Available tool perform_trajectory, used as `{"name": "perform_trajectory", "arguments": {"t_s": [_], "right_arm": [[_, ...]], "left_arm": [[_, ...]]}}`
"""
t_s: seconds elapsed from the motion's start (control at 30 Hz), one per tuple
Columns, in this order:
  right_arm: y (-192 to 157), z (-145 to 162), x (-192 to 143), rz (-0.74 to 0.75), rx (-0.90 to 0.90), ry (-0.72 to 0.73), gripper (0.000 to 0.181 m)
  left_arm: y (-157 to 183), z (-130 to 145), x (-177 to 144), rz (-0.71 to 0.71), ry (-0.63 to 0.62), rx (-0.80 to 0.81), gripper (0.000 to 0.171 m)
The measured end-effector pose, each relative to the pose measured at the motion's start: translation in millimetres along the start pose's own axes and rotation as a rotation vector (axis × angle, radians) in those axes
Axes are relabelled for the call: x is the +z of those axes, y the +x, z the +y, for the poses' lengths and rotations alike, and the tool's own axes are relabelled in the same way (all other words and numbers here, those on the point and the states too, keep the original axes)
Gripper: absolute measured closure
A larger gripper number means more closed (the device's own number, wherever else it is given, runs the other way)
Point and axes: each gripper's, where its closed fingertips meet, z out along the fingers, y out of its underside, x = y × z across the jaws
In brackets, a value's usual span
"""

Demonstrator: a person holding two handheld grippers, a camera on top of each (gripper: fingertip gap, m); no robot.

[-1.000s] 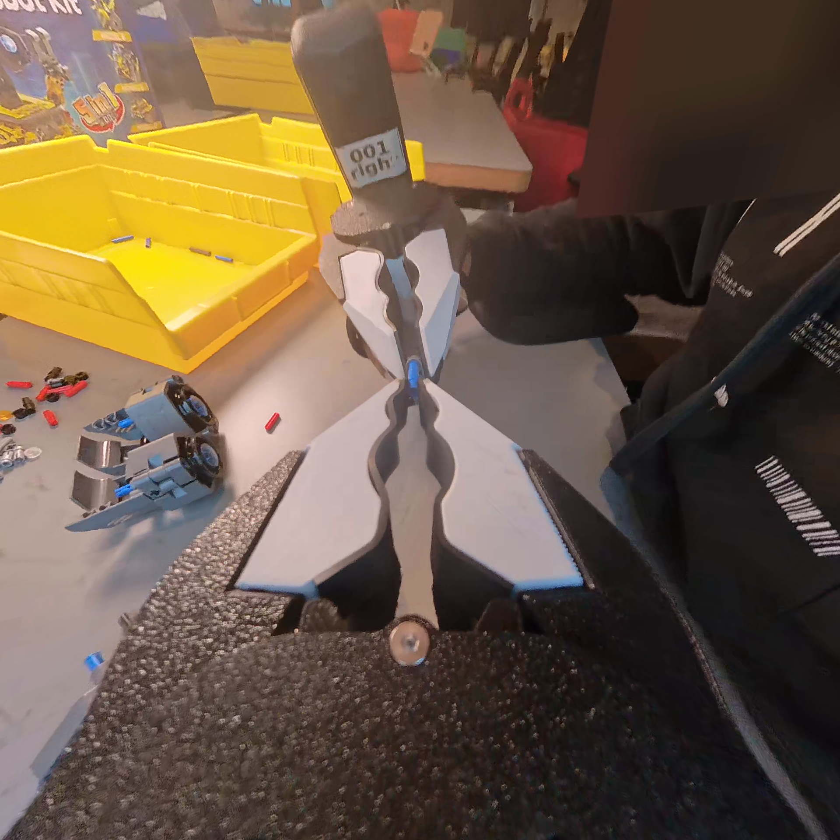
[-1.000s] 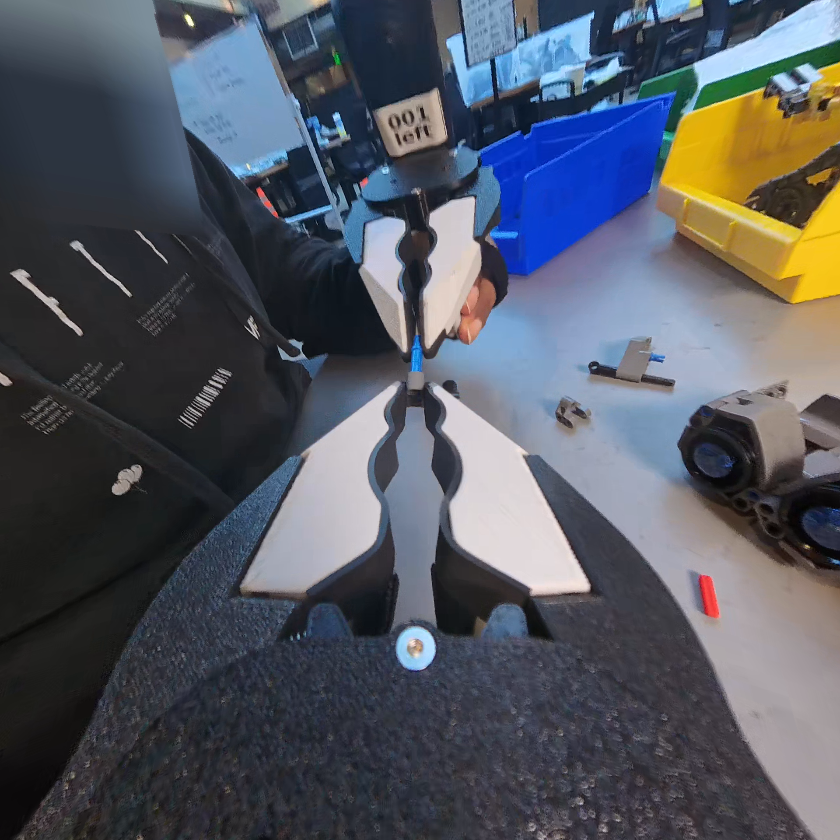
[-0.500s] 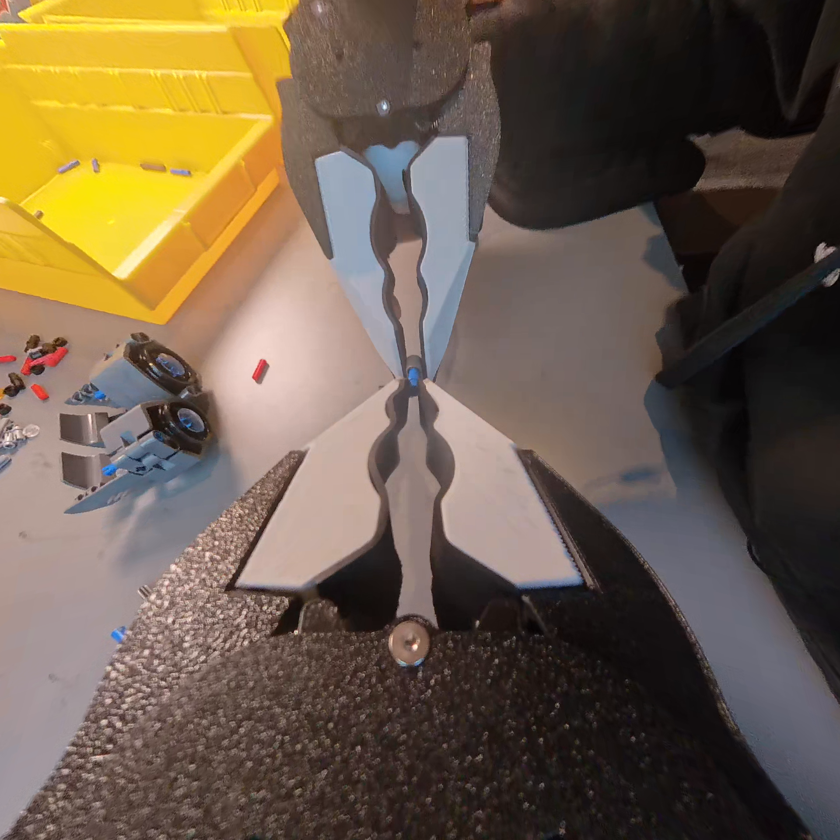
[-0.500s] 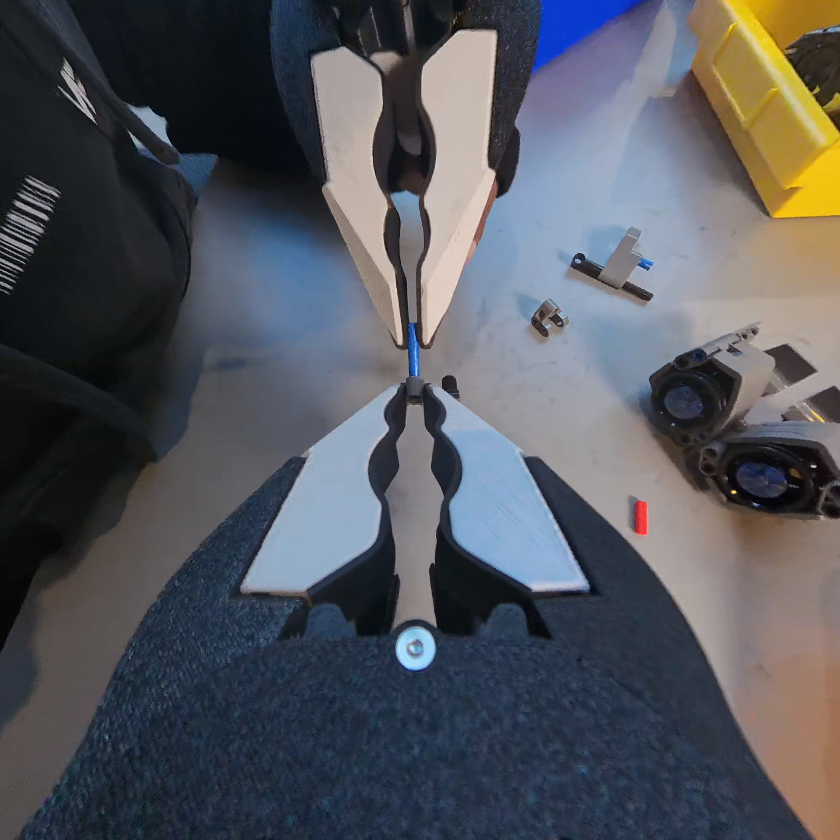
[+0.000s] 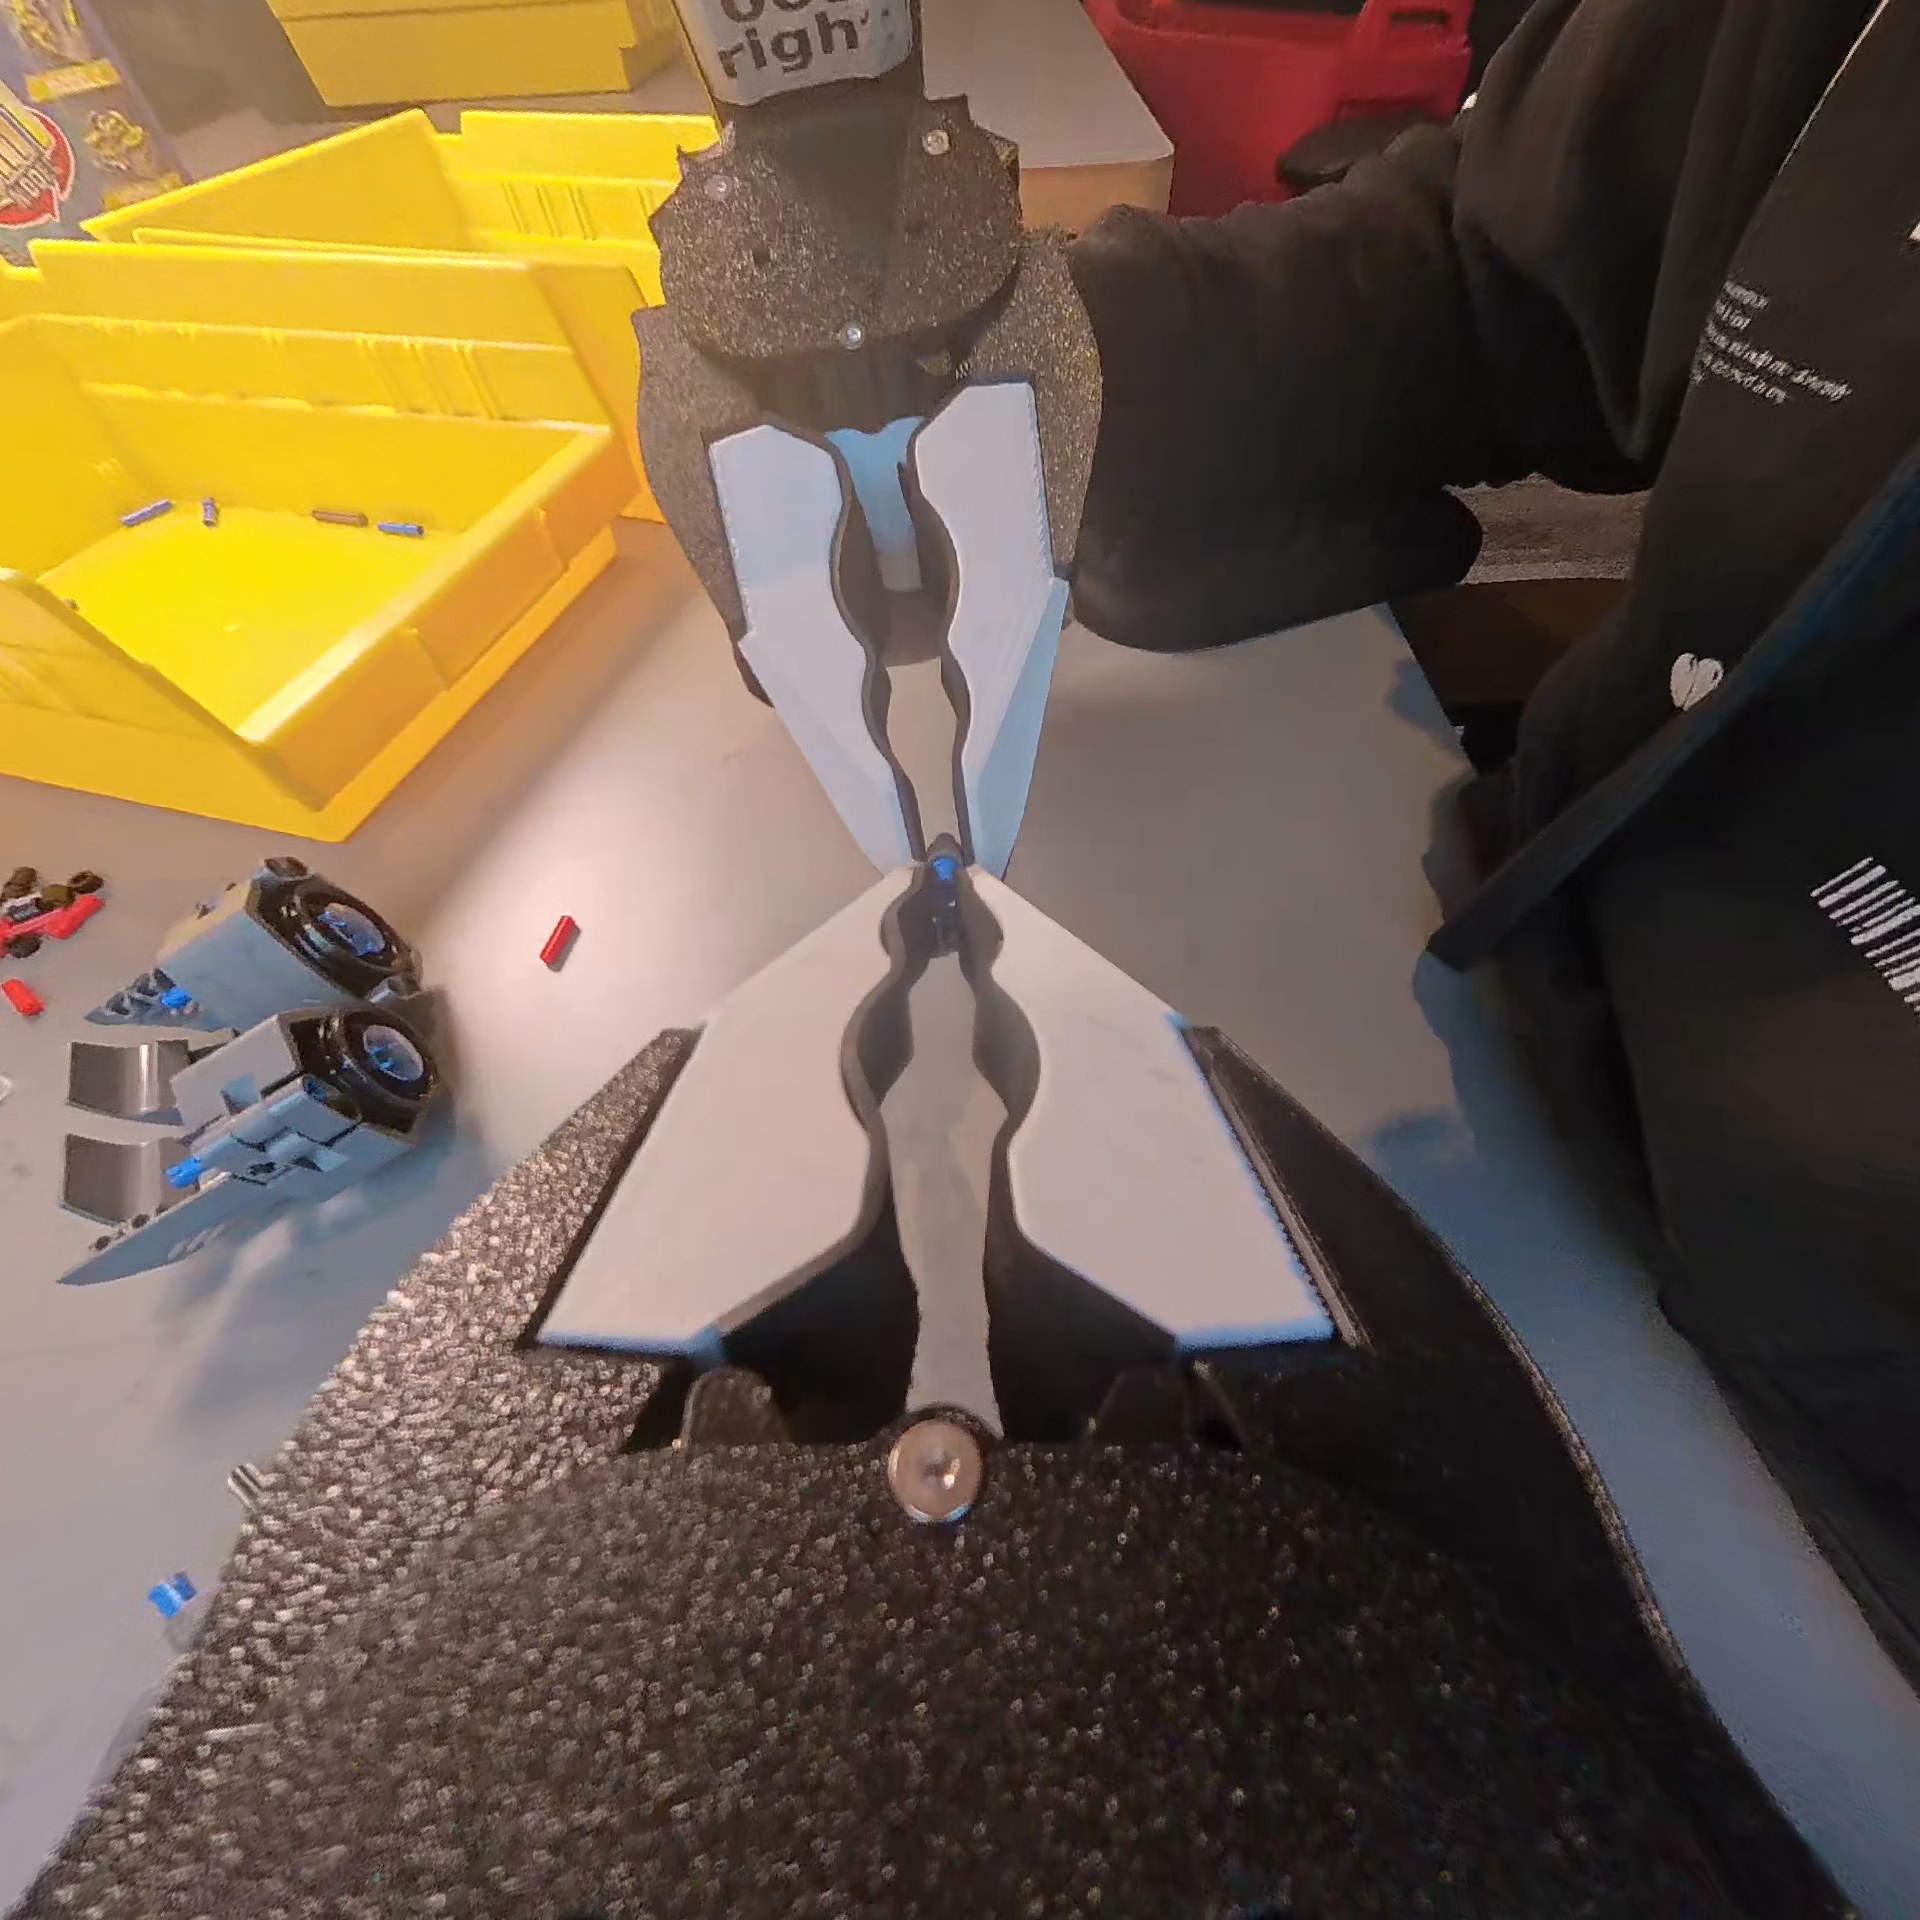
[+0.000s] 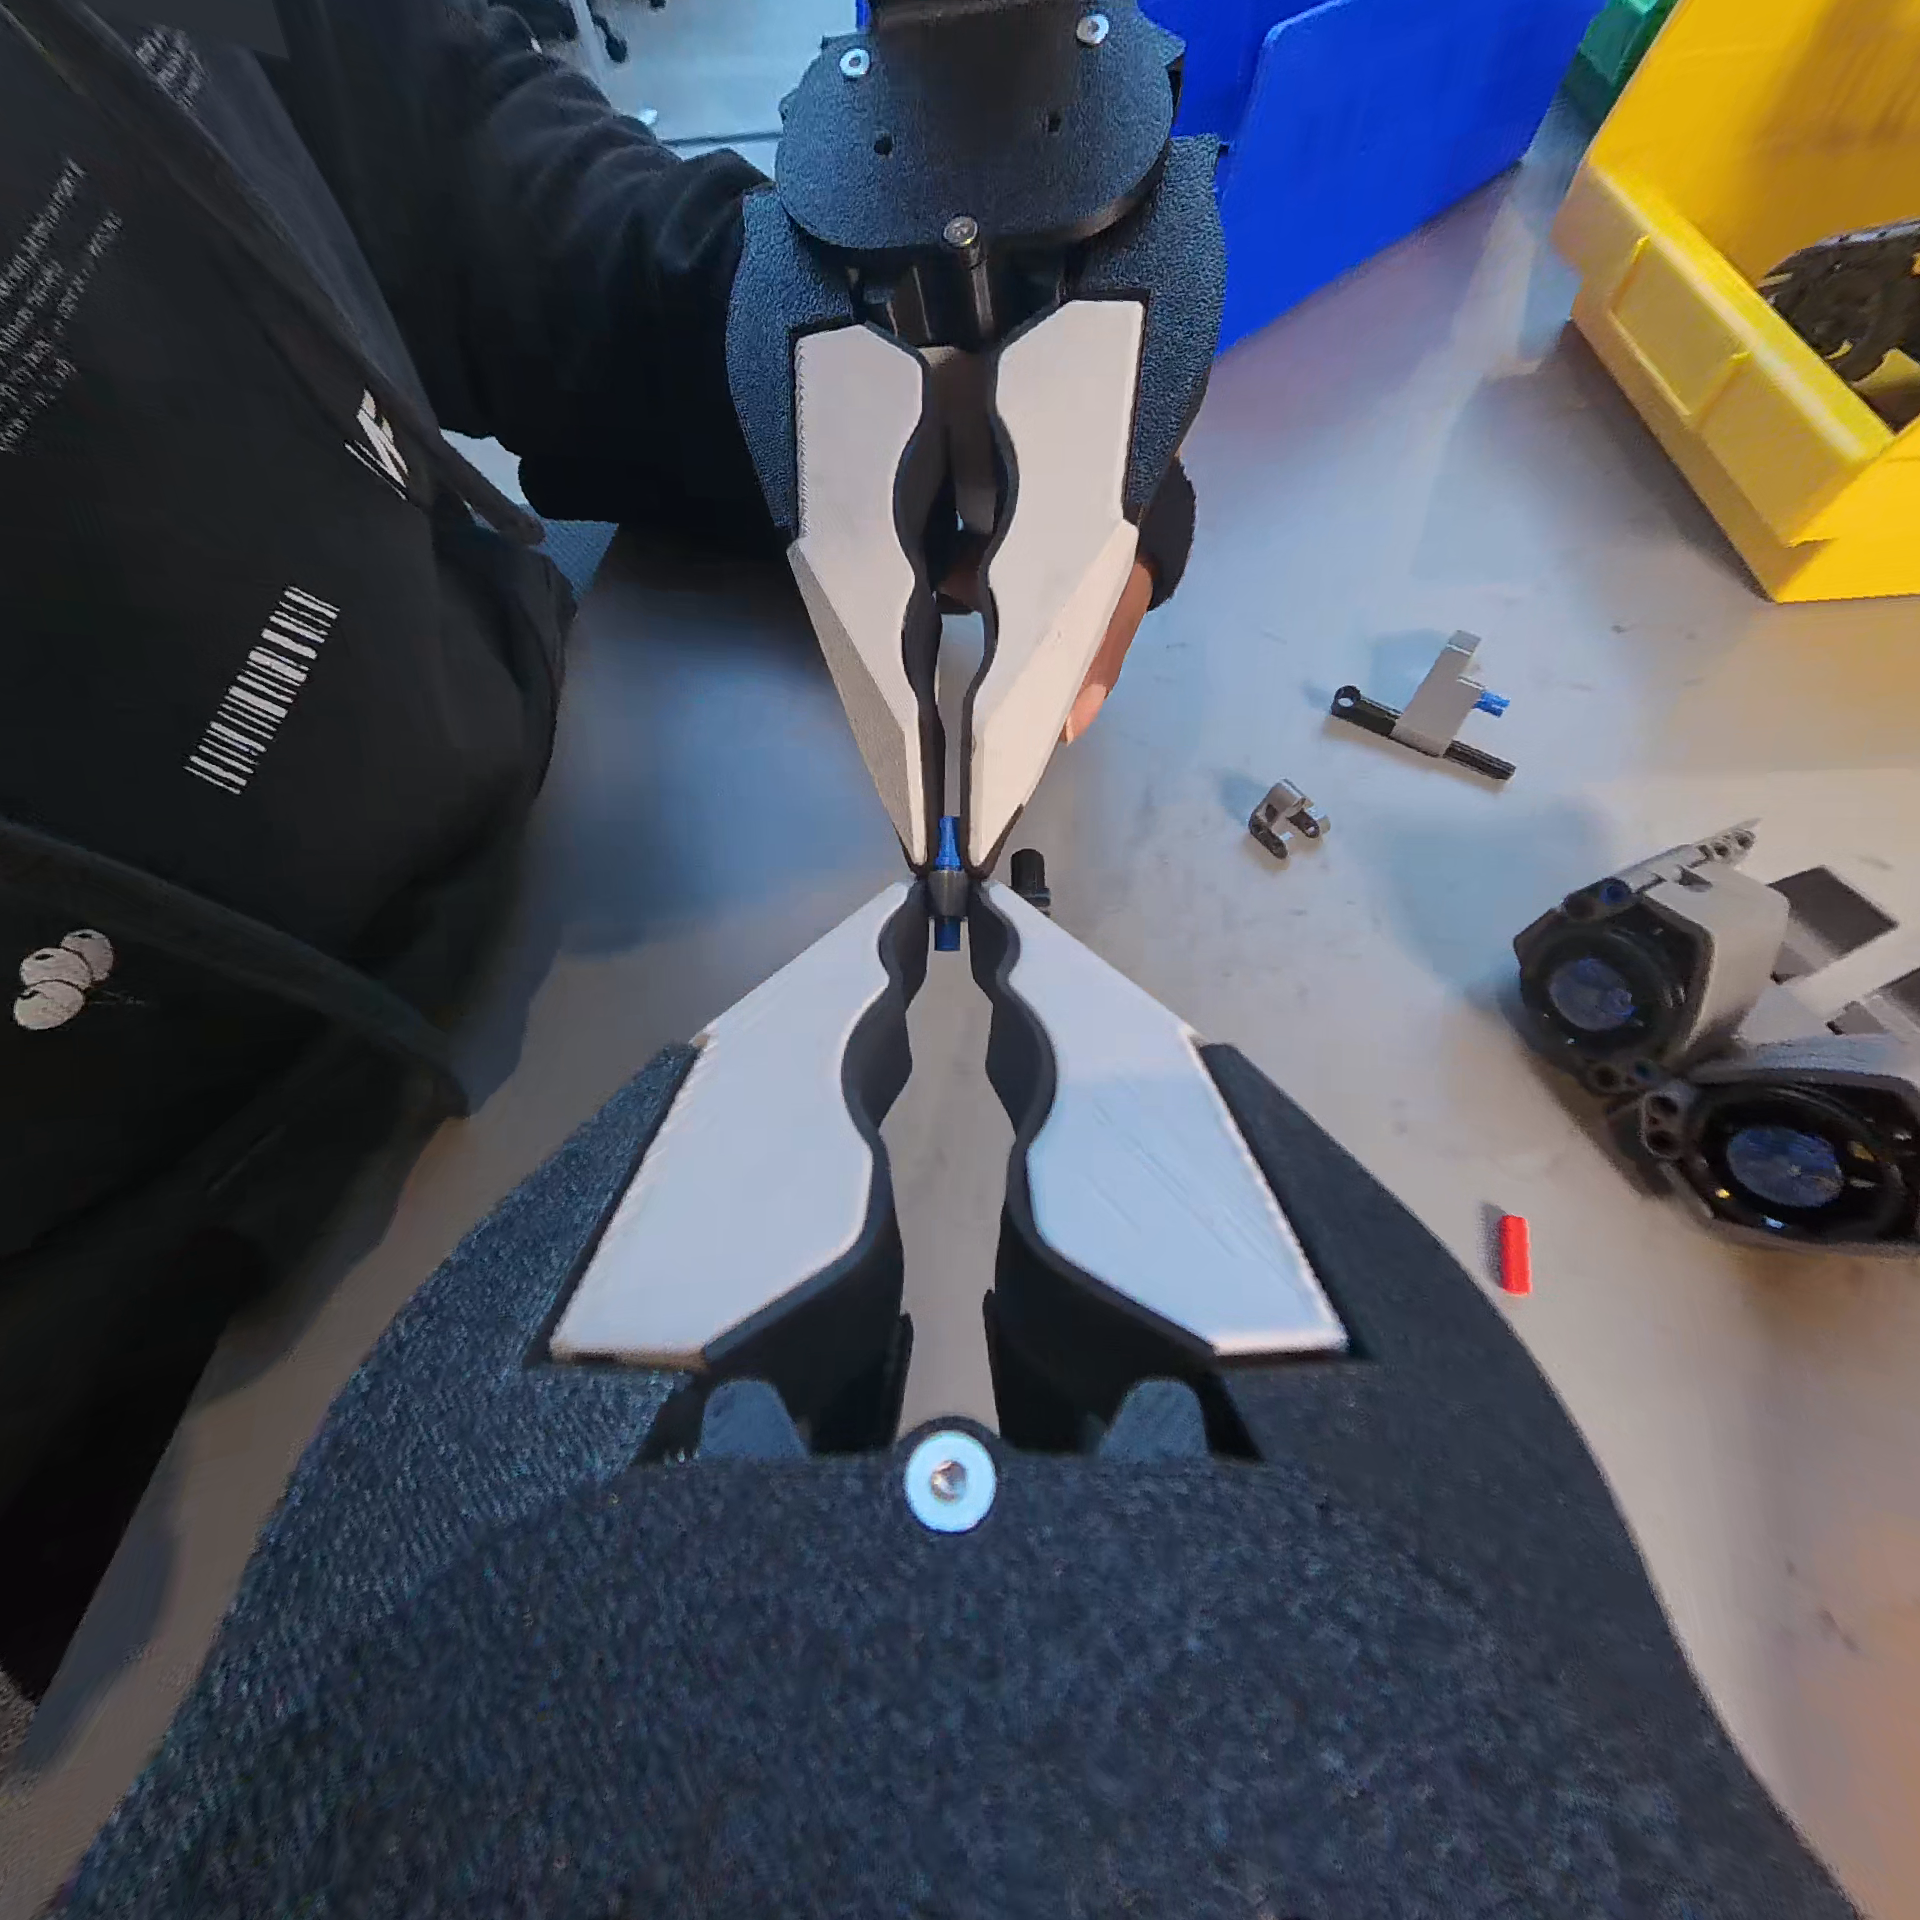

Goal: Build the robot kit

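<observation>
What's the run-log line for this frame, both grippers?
left gripper: shut on blue pin | right gripper: shut on grey bushing | jaws tip to tip above grey table | pin sits through bushing

The right gripper (image 6: 943, 902) points forward over a grey table (image 6: 1351, 540), its jaws pinched on a small grey bush (image 6: 948, 889) threaded on a blue pin (image 6: 945, 930); straight ahead, tip to tip, the left gripper (image 6: 945, 847) clamps the pin's far end; to the right lie a red peg (image 6: 1515, 1254), two grey round-fronted modules (image 6: 1704, 1049), a small grey connector (image 6: 1286, 819); farther right, a yellow bin (image 6: 1704, 343).
</observation>
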Motion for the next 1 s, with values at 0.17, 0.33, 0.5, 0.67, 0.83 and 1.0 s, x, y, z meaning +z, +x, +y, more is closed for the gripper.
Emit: {"name": "perform_trajectory", "arguments": {"t_s": [0.17, 0.33, 0.5, 0.67, 0.83, 1.0], "right_arm": [[12, -12, -7, 0.057, 0.026, 0.109, 0.174], [16, -36, -19, 0.094, 0.029, 0.29, 0.171], [11, -42, -23, 0.05, 0.059, 0.326, 0.176], [12, -36, -20, 0.085, 0.02, 0.237, 0.176], [11, -35, -22, 0.09, 0.013, 0.224, 0.176], [11, -35, -22, 0.088, 0.008, 0.223, 0.176]], "left_arm": [[-14, -12, -7, -0.029, 0.121, -0.113, 0.168], [-19, -32, -21, 0.0, 0.284, -0.216, 0.168], [-16, -37, -22, 0.014, 0.309, -0.203, 0.167], [-15, -33, -21, 0.023, 0.272, -0.213, 0.167], [-14, -32, -19, 0.019, 0.255, -0.207, 0.167], [-13, -32, -20, 0.029, 0.244, -0.212, 0.168]]}}
